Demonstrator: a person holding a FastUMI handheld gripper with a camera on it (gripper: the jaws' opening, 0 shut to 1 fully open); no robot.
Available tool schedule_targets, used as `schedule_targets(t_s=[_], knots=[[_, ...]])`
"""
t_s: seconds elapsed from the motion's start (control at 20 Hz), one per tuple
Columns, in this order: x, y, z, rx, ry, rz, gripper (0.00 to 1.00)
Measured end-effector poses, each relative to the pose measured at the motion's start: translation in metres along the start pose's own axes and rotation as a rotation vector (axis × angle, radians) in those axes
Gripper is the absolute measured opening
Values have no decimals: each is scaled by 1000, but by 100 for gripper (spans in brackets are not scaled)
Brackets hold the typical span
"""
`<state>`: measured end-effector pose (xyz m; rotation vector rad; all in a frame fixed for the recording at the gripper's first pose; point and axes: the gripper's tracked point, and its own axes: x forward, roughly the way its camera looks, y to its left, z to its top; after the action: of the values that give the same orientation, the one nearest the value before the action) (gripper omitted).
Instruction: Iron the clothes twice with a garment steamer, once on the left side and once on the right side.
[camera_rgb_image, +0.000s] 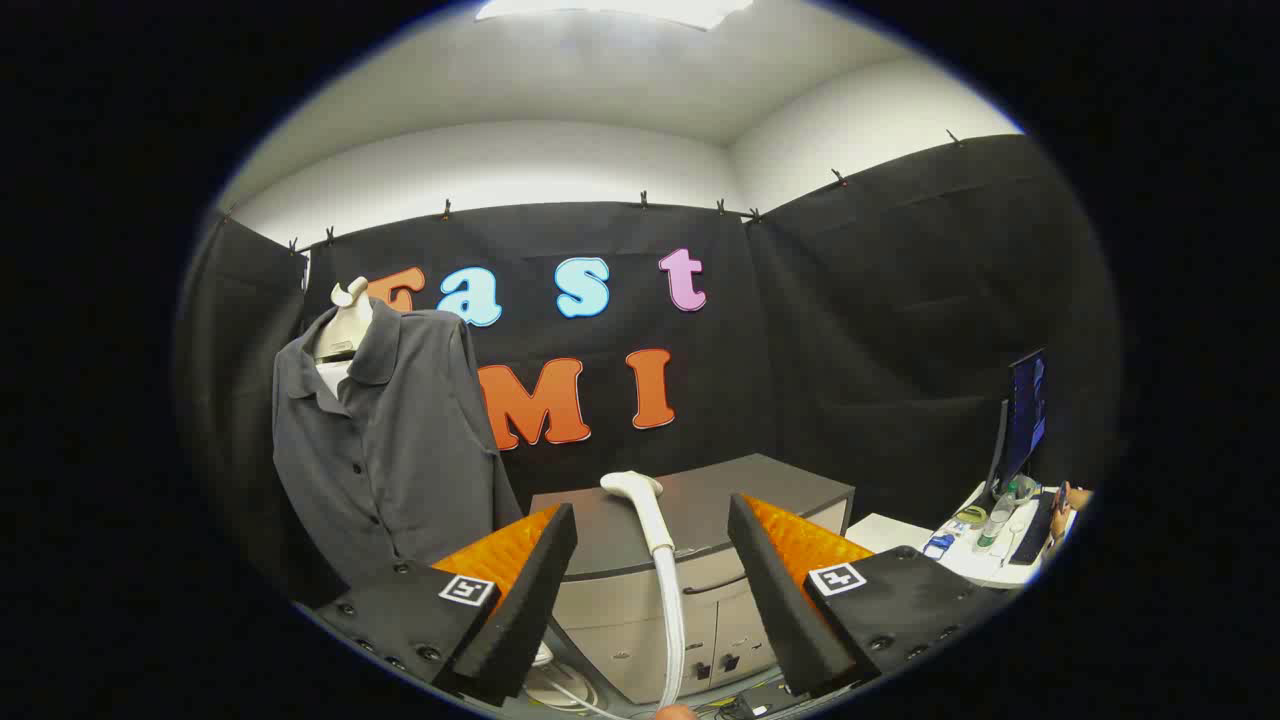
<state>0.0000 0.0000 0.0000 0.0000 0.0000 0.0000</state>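
Claw (650, 560) wide open, fingers spread well apart, holding nothing. Landmark: low grey cabinet with a dark flat top and pale doors (700, 520), standing just ahead of the fingers against the black cloth wall.

White garment steamer head on a pale ribbed hose (655, 530) stands upright in front of the cabinet, between the two fingers but touching neither; head tips over the cabinet's front edge, hose runs down past the pale doors toward the floor. Both fingers flank the cabinet front, one on each side of the hose.

Dark grey short-sleeved button-up polo shirt (385, 440) hangs to the left of the cabinet, on a cream mannequin-style hanger form (345, 320) whose neck pokes out above the collar. Shirt front faces the claw, buttons down the placket, collar open. Shirt hem drops behind the left finger; shirt and steamer are apart.

White round base unit with cables (560, 685) sits on the floor below the cabinet, near the left finger's base; details unclear.

Right of the cabinet, white desk (900, 530) carrying a dark monitor (1025, 415), a clear bottle (995, 520) and small clutter too small to tell. A person's hand (1070, 500) shows at the desk's far end.
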Motion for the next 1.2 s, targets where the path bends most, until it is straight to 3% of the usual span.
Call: schedule_targets(t_s=[0.85, 1.2], knots=[[19, 3, 1, -10, 28, -15, 98], [68, -3, -5, -31, 86, 16, 98]])
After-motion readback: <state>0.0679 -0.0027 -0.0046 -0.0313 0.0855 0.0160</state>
